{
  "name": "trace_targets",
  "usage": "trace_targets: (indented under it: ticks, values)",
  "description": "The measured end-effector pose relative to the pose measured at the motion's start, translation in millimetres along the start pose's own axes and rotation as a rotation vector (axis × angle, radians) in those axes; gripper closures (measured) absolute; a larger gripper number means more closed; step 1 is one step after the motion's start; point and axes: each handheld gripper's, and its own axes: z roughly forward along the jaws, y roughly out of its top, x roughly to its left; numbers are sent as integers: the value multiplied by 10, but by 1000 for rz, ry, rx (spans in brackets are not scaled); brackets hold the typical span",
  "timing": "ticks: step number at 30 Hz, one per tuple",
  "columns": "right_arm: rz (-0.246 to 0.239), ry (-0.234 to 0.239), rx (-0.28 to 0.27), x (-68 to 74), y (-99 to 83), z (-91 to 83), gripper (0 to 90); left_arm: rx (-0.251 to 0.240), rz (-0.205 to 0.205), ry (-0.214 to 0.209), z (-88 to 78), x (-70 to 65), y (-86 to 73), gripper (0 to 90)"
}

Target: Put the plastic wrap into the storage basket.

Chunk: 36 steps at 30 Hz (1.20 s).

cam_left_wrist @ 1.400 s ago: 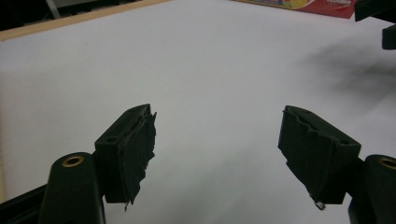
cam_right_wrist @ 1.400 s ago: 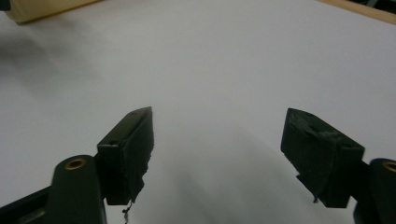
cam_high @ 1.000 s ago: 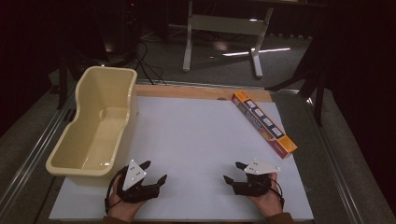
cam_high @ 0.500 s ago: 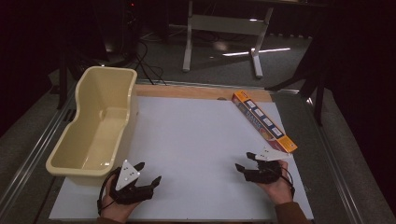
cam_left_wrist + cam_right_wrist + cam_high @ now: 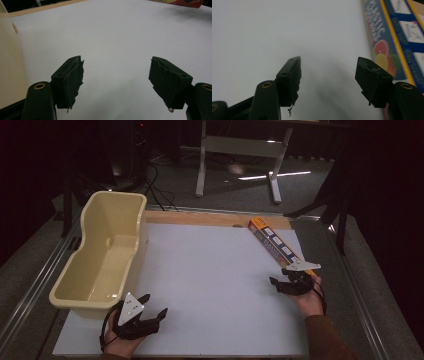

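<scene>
Two grippers, one tub (image 5: 102, 257), one box (image 5: 279, 245) on my table (image 5: 210, 270).
Left gripper (image 5: 152, 307) and right gripper (image 5: 276, 284) gaped wide, empty; only the right gripper view read the box's fruit print (image 5: 384, 58).

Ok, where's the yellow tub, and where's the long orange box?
yellow tub (image 5: 131, 227): high view, on its right wall.
long orange box (image 5: 275, 242): high view, on the middle of its printed top face.
</scene>
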Motion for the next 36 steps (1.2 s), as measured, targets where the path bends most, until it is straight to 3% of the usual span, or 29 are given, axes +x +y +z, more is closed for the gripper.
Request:
trace_targets:
  ticks: [7, 8, 13, 21, 22, 28, 29, 33, 36]
  values:
    - [26, -43, 14, -236, 93, 45, 381, -6, 0, -4, -2, -8, -7, 270]
    - [50, -59, 19, -348, 122, 57, 380, -12, 4, -6, -5, -16, -5, 270]
    - [72, -103, 29, -527, 187, 56, 347, -8, 9, -10, 5, -22, -5, 270]
    - [110, -125, 123, -769, 287, 201, 286, -10, 9, -9, 1, -22, -4, 270]
    - [133, -120, 136, -815, 317, 212, 282, -10, 9, -9, 0, -21, -5, 270]
    - [148, -117, 234, -934, 431, 282, 252, -10, 11, -13, -3, -22, -5, 271]
    - [158, -93, 251, -947, 428, 309, 259, -10, 12, -12, -4, -22, -4, 271]
    - [156, -79, 305, -941, 403, 390, 335, -12, 10, -8, -6, -19, -5, 271]
    - [137, -91, 338, -911, 431, 385, 369, -13, 6, -9, -5, -9, -5, 272]
